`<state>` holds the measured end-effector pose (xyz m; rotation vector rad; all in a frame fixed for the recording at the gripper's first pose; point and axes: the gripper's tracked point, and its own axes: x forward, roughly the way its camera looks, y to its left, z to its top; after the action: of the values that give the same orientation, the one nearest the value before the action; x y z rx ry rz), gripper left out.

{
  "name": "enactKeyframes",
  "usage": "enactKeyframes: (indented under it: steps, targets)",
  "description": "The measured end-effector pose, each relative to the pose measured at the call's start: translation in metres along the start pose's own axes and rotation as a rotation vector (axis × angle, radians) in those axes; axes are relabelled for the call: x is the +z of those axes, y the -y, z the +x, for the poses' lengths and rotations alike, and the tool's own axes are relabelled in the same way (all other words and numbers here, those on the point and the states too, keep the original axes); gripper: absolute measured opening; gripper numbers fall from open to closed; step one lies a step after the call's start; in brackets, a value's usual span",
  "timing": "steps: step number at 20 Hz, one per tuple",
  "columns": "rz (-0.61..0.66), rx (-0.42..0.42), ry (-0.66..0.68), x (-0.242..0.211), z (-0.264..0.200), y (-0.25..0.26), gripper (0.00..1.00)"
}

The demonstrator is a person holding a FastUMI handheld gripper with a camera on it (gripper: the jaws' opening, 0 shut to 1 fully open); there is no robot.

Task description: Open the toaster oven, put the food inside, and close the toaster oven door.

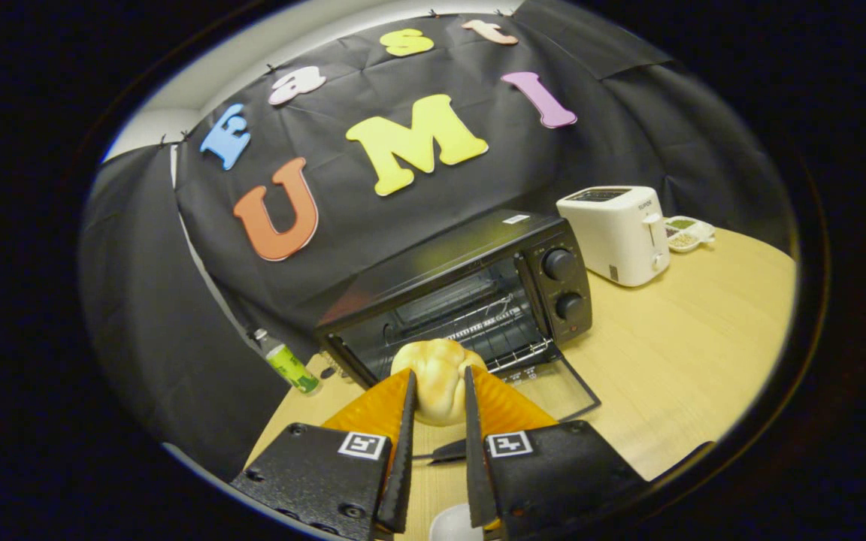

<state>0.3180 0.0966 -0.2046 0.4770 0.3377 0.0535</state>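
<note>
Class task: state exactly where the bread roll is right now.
In the gripper view, the bread roll sits clamped in the claw, just before the open toaster oven.

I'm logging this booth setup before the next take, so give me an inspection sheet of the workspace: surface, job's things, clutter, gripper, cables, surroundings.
Surface: light wooden table, round-edged.
Job's things: black toaster oven, door folded down open, wire rack inside; pale bun-like food held just in front of the opening.
Clutter: white toaster beside the oven; small white dish with compartments beyond it; green-labelled bottle on the oven's other side; a white rounded object below the fingers, unclear what.
Gripper: gripper shut on the food, both fingers pressing its sides.
Cables: nothing seen.
Surroundings: black cloth wall behind the table.
</note>
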Motion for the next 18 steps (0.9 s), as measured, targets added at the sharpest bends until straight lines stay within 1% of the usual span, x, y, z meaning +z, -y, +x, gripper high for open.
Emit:
enactKeyframes:
  steps: [2,4,7,9,11,14,16,18]
  targets:
    - [-0.024,-0.031,-0.007,0.002,0.03,0.003,0.36]
    - [-0.09,-0.066,-0.004,0.004,0.056,0.005,0.36]
    - [-0.137,-0.087,-0.011,0.003,0.093,-0.002,0.36]
    - [-0.232,-0.109,-0.013,0.003,0.116,-0.005,0.36]
    - [-0.284,-0.113,-0.033,-0.008,0.135,-0.008,0.36]
    - [-0.275,-0.127,-0.02,-0.006,0.151,-0.008,0.37]
    - [-0.256,-0.139,-0.044,-0.008,0.154,-0.007,0.42]
    - [-0.26,-0.141,-0.051,-0.006,0.155,-0.007,0.59]
